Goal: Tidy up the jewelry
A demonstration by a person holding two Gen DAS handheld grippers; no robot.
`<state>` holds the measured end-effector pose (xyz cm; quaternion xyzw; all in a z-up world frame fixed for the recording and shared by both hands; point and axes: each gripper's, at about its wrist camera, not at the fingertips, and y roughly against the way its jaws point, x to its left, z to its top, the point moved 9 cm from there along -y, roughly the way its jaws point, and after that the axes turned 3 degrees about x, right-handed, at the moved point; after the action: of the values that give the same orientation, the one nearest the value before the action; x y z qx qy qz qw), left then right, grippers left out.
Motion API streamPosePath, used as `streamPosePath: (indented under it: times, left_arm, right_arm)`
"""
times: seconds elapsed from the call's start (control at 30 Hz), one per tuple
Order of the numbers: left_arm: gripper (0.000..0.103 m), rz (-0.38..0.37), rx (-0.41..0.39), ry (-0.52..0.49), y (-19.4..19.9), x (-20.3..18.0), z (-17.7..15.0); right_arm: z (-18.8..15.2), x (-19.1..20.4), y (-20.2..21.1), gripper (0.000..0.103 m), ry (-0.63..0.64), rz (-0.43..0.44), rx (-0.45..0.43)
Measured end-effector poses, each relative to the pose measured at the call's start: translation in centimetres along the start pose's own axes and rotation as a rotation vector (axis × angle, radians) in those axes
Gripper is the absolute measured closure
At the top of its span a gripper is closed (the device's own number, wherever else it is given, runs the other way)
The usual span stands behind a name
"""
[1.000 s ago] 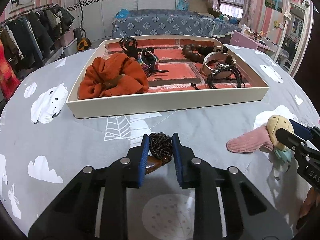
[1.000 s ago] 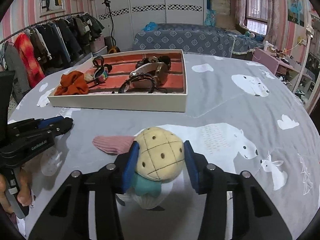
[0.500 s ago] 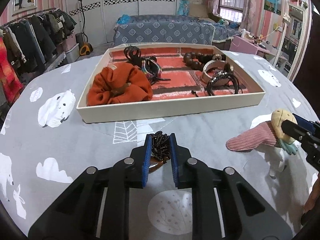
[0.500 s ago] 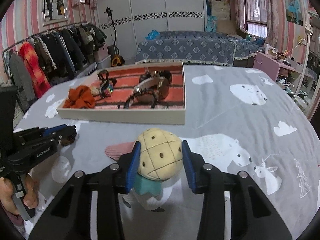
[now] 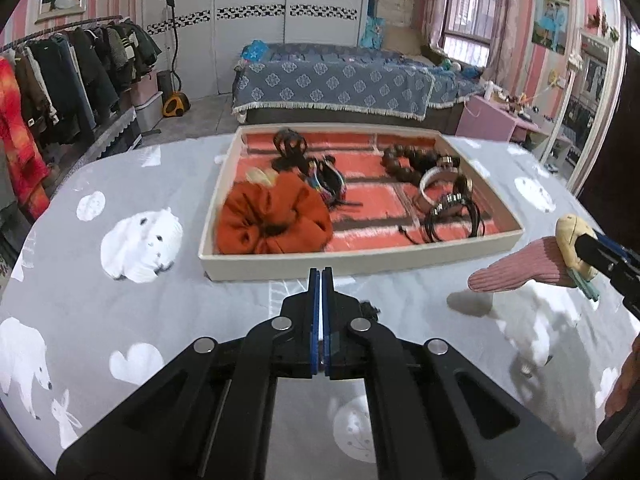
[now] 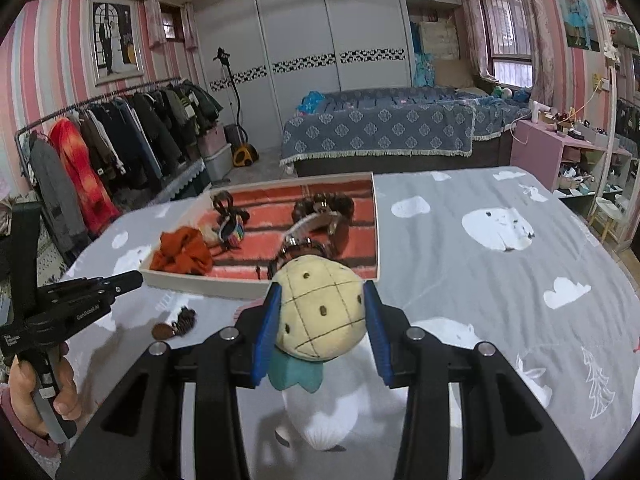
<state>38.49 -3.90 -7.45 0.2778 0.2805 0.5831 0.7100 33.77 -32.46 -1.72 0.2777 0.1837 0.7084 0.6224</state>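
The left hand-held gripper (image 5: pixel 321 280) is raised above the surface (image 5: pixel 168 304) with its blue pads pressed together on nothing. The dark beaded hair tie with a brown piece (image 6: pixel 176 323) lies on the cloth below it, to its right. Ahead of it sits the tray (image 5: pixel 360 266), with an orange scrunchie (image 5: pixel 274 220) at its left end and bracelets (image 5: pixel 444 196) at its right. The right hand-held gripper (image 6: pixel 320 316) pinches the cream plush head of a pink hair accessory (image 6: pixel 320 312), lifted off the surface, the tray just ahead.

Bare cloth (image 5: pixel 240 308) before tray wall (image 5: pixel 360 266); tray crowded.
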Motion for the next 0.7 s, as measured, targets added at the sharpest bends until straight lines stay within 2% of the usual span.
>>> streamPosePath:
  times: [0.13,0.3,0.37,0.43,0.47,0.6,0.7]
  left_arm:
    - [0.103,-0.025,0.005,0.017,0.0,0.2,0.5]
    - [0.102,-0.032,0.051,0.005,-1.6,-0.7,-0.6]
    - [0.092,-0.023,0.067,0.009,-2.3,-0.9,-1.0]
    - [0.062,-0.018,0.08,0.013,-2.9,-1.1,-1.3]
    - [0.058,-0.012,0.085,0.012,-3.2,-1.2,-1.4]
    - [0.05,-0.008,0.105,-0.007,-4.3,-2.0,-1.6]
    - [0.05,0.003,0.132,-0.036,-5.4,-2.9,-2.2]
  right_arm:
    - [1.0,0.2,0.1,0.062,-0.005,0.005,-0.017]
    - [1.0,-0.4,-0.5,0.062,0.005,-0.018,-0.011]
    - [0.8,-0.9,-0.6,0.062,-0.003,-0.024,-0.007]
    - [0.8,-1.7,-0.6,0.062,-0.012,-0.034,-0.007]
    - [0.9,-2.1,-0.6,0.062,-0.017,-0.037,-0.008]
    - [1.1,-3.4,-0.4,0.062,-0.045,-0.043,-0.018]
    - [1.1,-3.9,-0.5,0.062,-0.056,-0.045,-0.017]
